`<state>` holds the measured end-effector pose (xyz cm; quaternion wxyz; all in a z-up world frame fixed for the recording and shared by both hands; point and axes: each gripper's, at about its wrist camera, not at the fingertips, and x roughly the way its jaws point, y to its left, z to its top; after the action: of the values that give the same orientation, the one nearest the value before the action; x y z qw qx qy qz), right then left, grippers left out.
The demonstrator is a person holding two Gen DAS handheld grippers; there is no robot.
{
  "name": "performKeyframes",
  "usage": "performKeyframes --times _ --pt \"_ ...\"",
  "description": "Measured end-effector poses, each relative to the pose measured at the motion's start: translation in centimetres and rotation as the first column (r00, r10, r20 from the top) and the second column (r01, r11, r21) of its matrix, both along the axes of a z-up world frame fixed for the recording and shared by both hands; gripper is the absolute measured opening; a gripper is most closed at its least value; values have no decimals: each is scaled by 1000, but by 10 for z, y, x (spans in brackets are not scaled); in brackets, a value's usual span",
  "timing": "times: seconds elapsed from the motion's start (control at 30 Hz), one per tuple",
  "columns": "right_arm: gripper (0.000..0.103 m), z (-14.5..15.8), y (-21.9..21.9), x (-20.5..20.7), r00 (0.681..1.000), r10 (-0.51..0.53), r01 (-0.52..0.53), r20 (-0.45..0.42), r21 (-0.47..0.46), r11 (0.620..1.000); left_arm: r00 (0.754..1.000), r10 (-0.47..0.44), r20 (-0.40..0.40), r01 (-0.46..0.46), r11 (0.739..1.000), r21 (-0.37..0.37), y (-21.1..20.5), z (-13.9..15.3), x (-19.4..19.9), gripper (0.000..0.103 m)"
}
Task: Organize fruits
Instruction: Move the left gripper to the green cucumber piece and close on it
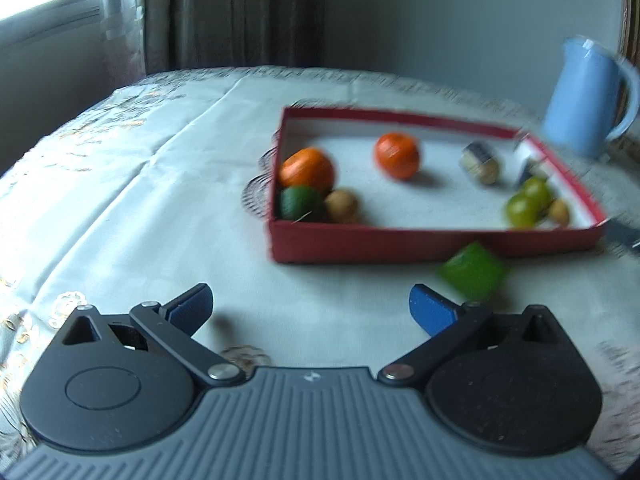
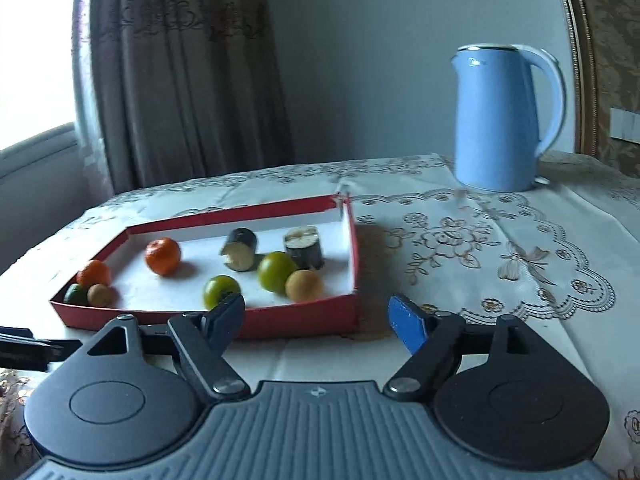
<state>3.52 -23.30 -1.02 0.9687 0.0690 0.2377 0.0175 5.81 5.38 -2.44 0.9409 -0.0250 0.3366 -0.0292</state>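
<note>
glossy blue kettle point(image 2: 502, 120); embroidered cloth tablecloth point(image 2: 500, 248); matt red cardboard box point(image 2: 304, 316).

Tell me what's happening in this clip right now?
Someone is sorting fruit into a red box on a clothed table. Both the left hand-held gripper and the right hand-held gripper are open and empty. Oranges and green fruits already sit inside; one green item lies outside, just in front of the box.
</note>
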Motion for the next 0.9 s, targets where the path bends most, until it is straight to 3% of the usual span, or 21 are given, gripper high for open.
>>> performKeyframes --times 0.17,0.27,0.43,0.9 --pt "79 -3 -1 0 999 -31 31 -10 -27 999 998 -65 12 66 997 -35 -27 14 -11 103" --pt "80 -3 -2 -1 999 -42 41 -4 -30 999 995 -103 -4 103 995 -9 -51 13 -8 103" --pt "81 -3 -2 -2 999 -38 38 -4 -26 999 994 -100 -47 100 995 -4 -73 5 7 103" --pt "82 -3 -1 0 1000 -19 19 -16 -11 1000 999 -31 -32 33 997 76 -81 -11 23 103"
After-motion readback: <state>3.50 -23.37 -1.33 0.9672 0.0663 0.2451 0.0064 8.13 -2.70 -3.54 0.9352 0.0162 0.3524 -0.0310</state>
